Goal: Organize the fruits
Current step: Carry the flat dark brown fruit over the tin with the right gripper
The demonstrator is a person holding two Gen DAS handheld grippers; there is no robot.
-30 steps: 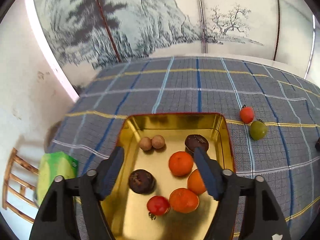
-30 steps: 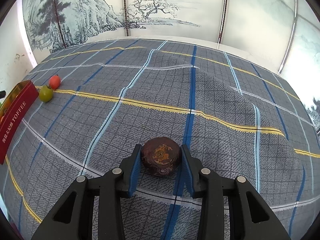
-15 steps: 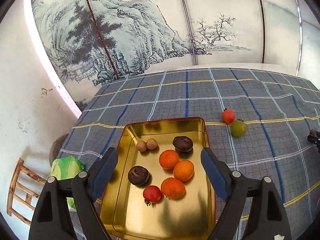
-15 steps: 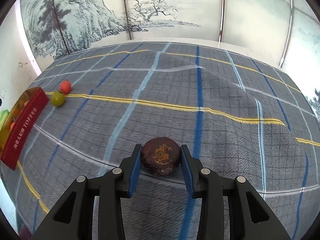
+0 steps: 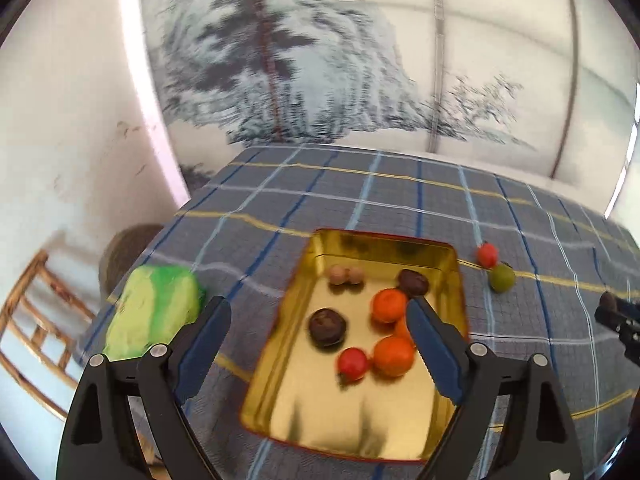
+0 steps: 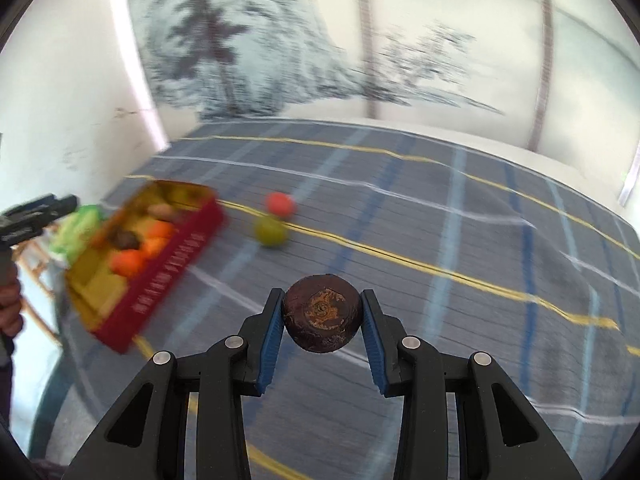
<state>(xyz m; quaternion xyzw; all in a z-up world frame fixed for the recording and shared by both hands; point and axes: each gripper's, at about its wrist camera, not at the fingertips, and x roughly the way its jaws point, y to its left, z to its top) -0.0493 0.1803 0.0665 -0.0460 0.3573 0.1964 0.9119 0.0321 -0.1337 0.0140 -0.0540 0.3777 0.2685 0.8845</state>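
Note:
A gold tin tray (image 5: 460,280) with red outer walls (image 6: 172,276) lies on the checked cloth. It holds several fruits: oranges (image 5: 390,305), a red tomato (image 5: 353,364), dark round fruits (image 5: 327,326) and two small brown ones (image 5: 346,275). My left gripper (image 5: 318,326) hangs above the tray, its jaws opening with nothing between them. A red tomato (image 5: 487,255) (image 6: 281,205) and a green fruit (image 5: 502,278) (image 6: 271,232) lie on the cloth right of the tray. My right gripper (image 6: 322,320) is shut on a dark brown round fruit (image 6: 320,314), lifted off the cloth.
A green packet (image 5: 154,310) lies at the cloth's left edge. Beyond it stand a wooden chair (image 5: 32,320) and a white wall. A painted screen backs the table. The right gripper's tip (image 5: 618,316) shows at the right edge. A hand (image 6: 10,308) holds the left gripper.
The left gripper's jaws have spread wider and it has drawn back and up from the tray. The right gripper has lifted the dark fruit and swung left, bringing the tray closer in view.

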